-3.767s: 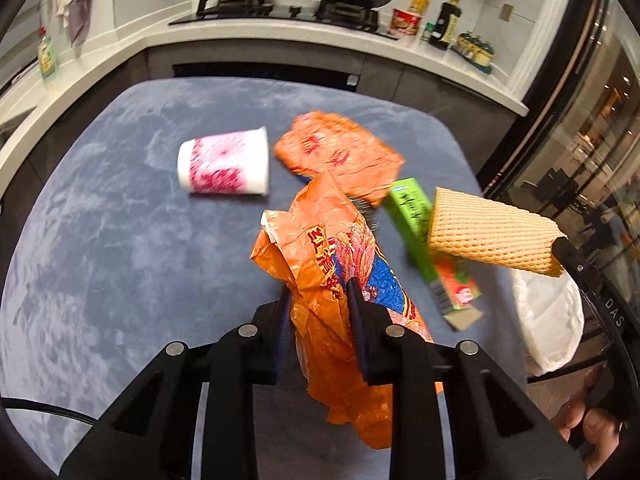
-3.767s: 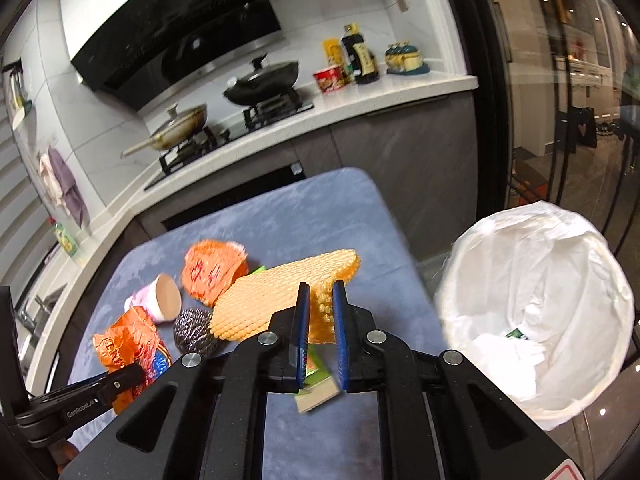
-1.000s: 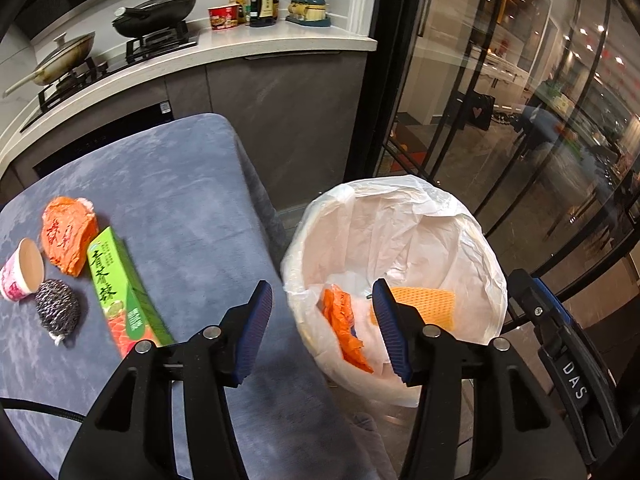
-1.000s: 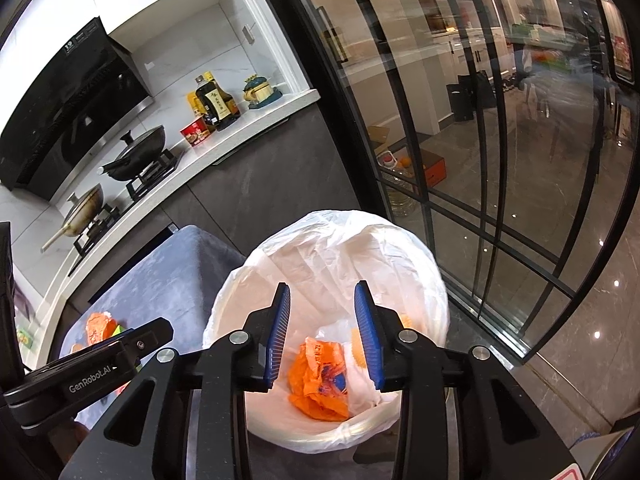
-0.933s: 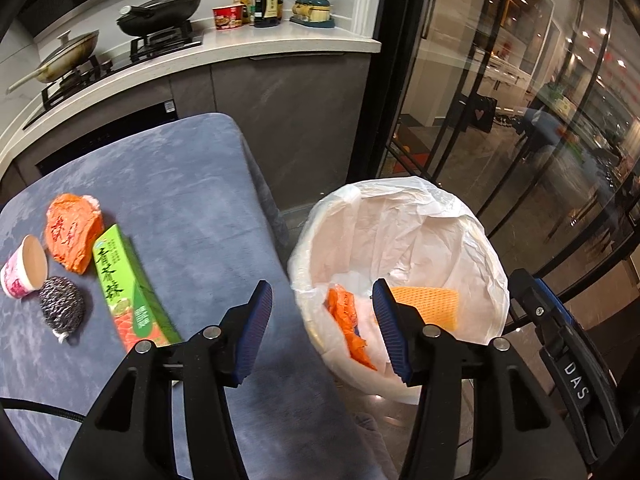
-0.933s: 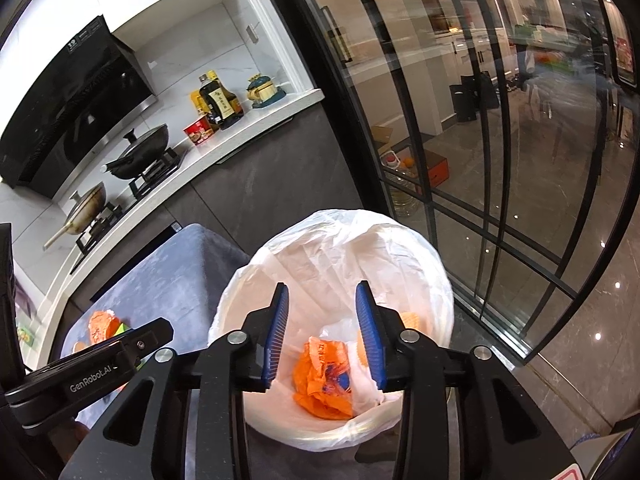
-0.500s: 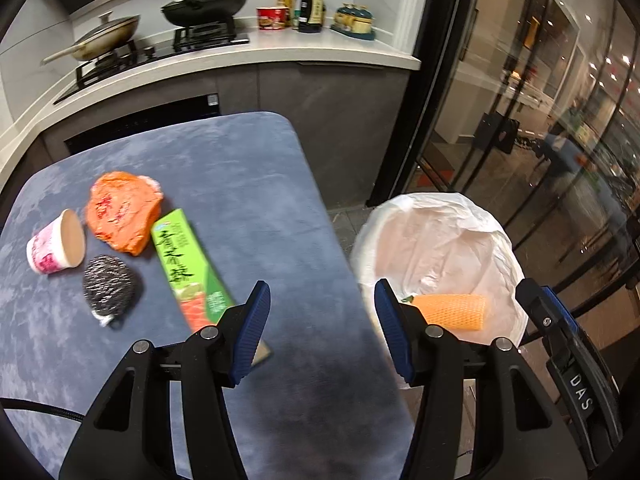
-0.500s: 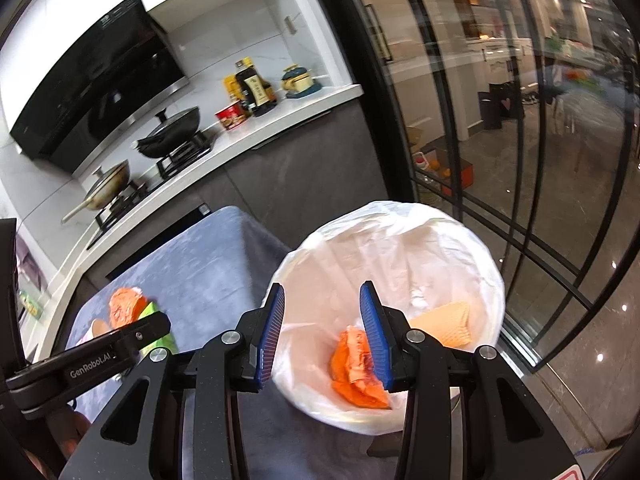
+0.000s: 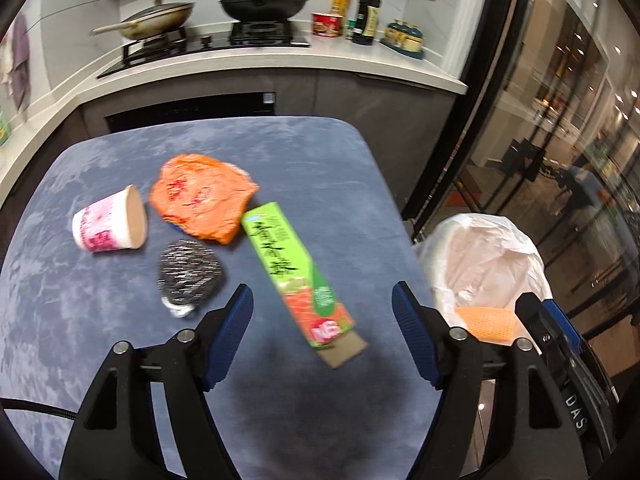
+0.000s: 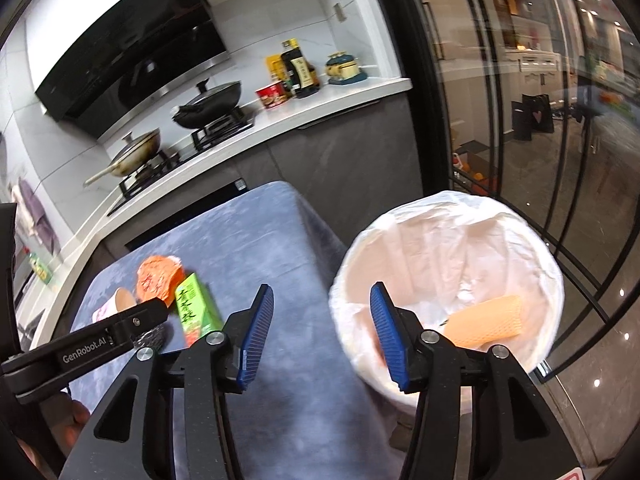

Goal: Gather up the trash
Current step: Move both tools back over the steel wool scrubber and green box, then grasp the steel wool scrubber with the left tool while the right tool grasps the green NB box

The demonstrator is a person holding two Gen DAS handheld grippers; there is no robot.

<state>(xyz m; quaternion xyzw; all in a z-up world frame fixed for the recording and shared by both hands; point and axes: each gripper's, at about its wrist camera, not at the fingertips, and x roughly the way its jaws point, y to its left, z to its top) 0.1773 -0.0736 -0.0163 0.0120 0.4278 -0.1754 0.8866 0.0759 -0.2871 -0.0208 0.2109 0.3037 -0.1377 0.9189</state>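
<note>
Our left hand-held gripper (image 9: 322, 308) hangs over the blue desk (image 9: 300, 148), its jaws opening with nothing gripped. Our right hand-held gripper (image 10: 322, 312) is opening too, also empty. On the desk lie a green carton (image 9: 294, 268), an orange wrapper (image 9: 202, 198), a paper cup (image 9: 110, 226) and a steel scourer (image 9: 188, 272). The white-lined bin (image 10: 448, 216) stands beside the desk, holding orange foam netting (image 10: 486, 322).

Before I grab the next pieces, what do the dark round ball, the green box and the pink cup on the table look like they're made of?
Dark round ball: likely a steel-wool scourer, with glinting silvery strands.
Green box: printed cardboard with a slight sheen; a plain brown flap shows at its near end.
Pink cup: probably paper, matte, with a tan inside; foam can't be ruled out.
</note>
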